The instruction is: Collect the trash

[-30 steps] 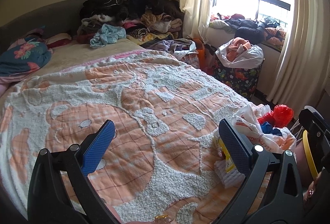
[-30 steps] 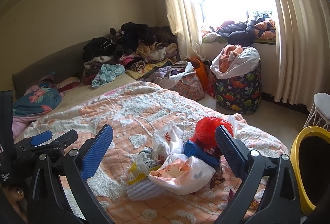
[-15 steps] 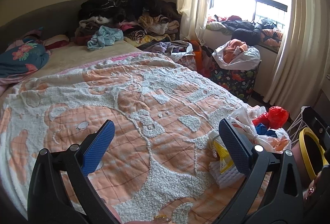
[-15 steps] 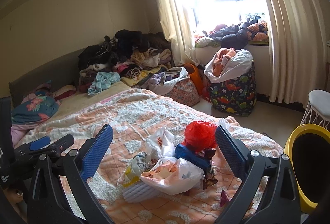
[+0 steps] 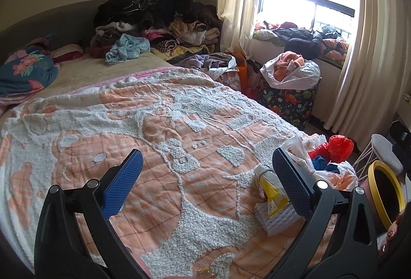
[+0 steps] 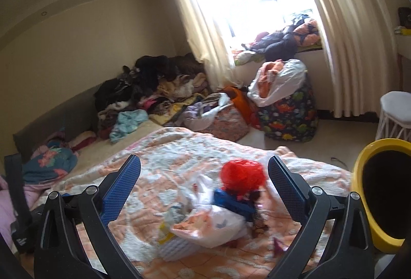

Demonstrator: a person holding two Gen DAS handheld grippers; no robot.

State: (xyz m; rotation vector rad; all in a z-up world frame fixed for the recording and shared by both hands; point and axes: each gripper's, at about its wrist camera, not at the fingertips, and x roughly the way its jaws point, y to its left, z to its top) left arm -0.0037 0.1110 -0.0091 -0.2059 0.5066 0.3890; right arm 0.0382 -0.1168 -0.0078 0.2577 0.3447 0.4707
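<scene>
Lying at the blanket's near corner, trash pile: red bag, white bags, yellow wrapper. Right gripper spread wide, empty, above it; left gripper spread wide, empty, beside it. Best to pinch a knotted bag neck, not loose film. Yellow bin right of pile; fluffy blanket may snag fingertips.

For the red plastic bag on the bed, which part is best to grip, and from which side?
Probably its crumpled top, from above: the red bag sits highest on the trash pile, with bags crowding it below. The open right gripper already frames it.
</scene>
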